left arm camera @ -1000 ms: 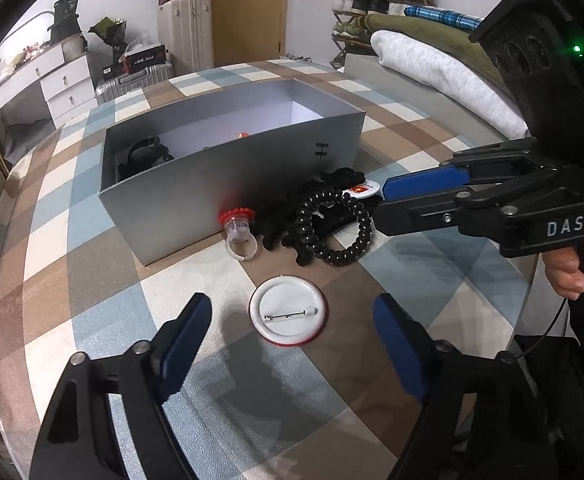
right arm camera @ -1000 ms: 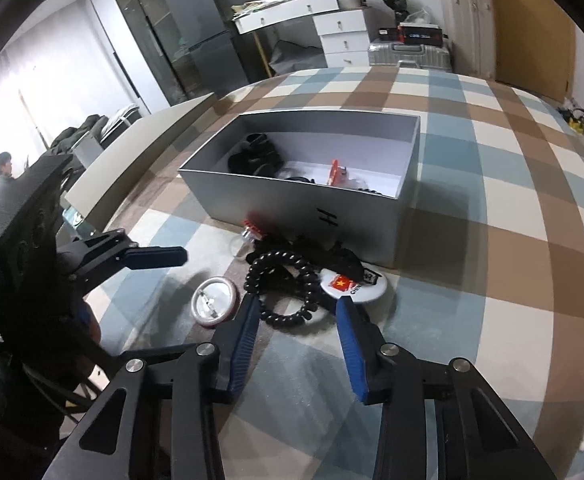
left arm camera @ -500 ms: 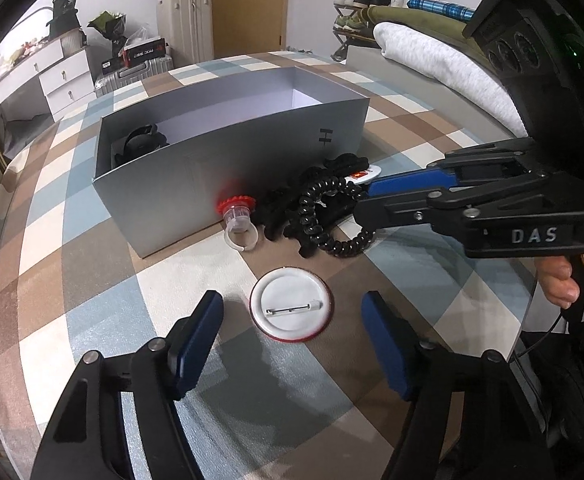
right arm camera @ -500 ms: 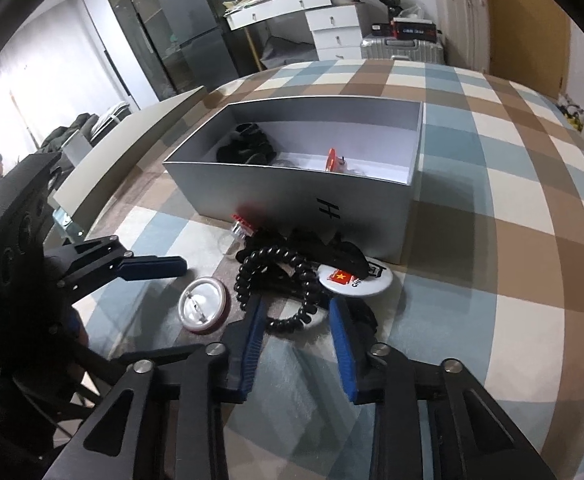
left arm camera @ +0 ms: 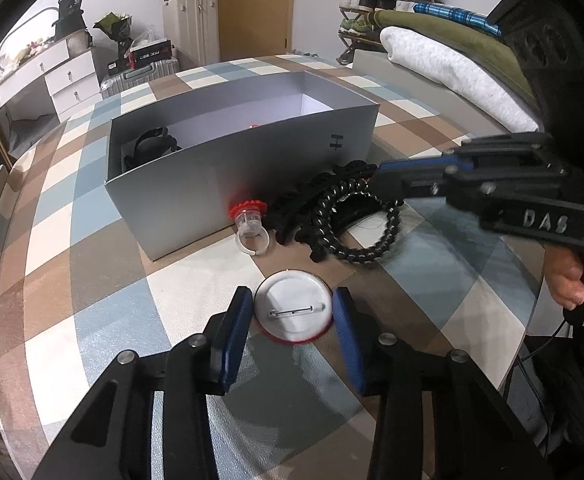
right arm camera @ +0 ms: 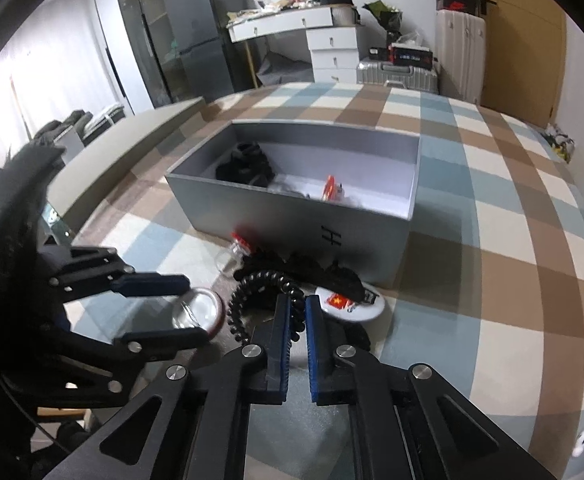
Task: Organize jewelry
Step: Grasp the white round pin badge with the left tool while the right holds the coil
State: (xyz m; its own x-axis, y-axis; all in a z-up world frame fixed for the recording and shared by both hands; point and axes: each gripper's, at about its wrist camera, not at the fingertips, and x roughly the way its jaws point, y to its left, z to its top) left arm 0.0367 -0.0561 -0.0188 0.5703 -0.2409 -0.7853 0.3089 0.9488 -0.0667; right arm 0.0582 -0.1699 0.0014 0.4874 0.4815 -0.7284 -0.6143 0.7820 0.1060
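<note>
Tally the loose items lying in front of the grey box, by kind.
Pin badges: 2 (face-down pin badge, flag pin badge)
Clear ring with red top: 1
Black spiral coil band: 1
Black clump beside the coil: 1 at least; pieces cannot be separated
Total: 5 at least

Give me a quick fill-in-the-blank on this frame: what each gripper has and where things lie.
1. The left gripper has closed its jaws around a round ____ lying pin side up.
2. The right gripper is shut on the black coiled ____.
3. The clear ring with a red top lies against the outside of the grey ____.
4. The checked cloth covers the ____ under everything.

Missing words: badge; bracelet; box; table
</note>
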